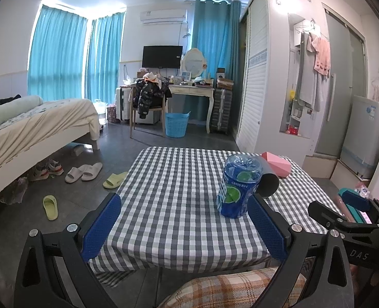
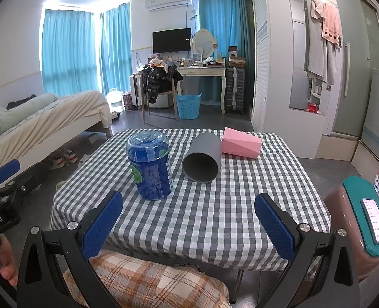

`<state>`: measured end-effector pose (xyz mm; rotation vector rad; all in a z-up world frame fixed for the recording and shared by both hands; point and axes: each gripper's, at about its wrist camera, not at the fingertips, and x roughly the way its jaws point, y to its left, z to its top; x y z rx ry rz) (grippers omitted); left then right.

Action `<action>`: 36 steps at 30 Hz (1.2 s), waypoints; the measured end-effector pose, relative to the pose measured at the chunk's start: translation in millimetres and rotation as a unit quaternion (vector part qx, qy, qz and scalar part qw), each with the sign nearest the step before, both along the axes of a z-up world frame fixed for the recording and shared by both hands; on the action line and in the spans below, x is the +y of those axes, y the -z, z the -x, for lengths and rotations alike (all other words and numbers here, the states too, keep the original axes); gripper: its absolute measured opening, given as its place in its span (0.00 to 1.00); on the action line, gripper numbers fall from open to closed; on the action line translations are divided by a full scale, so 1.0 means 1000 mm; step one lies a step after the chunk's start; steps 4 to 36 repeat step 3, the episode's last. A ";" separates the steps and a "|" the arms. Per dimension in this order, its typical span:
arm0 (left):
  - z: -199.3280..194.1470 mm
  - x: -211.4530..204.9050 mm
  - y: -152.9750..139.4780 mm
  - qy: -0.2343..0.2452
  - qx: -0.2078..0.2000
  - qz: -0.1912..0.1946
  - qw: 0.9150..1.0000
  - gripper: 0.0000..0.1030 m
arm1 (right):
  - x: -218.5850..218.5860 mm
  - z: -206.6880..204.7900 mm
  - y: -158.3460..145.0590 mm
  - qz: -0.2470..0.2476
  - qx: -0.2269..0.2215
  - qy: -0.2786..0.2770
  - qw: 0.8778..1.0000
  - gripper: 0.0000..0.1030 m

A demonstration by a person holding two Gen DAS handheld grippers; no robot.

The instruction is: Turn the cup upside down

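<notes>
On the grey-and-white checked tablecloth point(image 2: 215, 205) a blue printed plastic cup point(image 2: 151, 166) stands upright on its mouth, base uppermost, long axis vertical; behind it a grey cylindrical cup point(image 2: 202, 161) lies on its side, open mouth facing the camera, touching a toppled pink faceted cup point(image 2: 240, 143); left gripper point(image 1: 184, 225) and right gripper point(image 2: 189, 225) both spread wide, holding nothing.

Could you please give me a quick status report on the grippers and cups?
Left gripper, right gripper open, empty. Blue cup inverted; grey cup, pink cup lying sideways. Nothing in the way.
</notes>
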<state>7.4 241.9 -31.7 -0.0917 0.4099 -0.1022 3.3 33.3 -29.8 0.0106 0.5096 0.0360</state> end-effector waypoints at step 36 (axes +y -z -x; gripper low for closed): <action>0.000 0.001 0.000 -0.002 0.002 -0.002 1.000 0.99 | 0.000 0.000 0.002 0.000 0.003 -0.001 1.000 1.00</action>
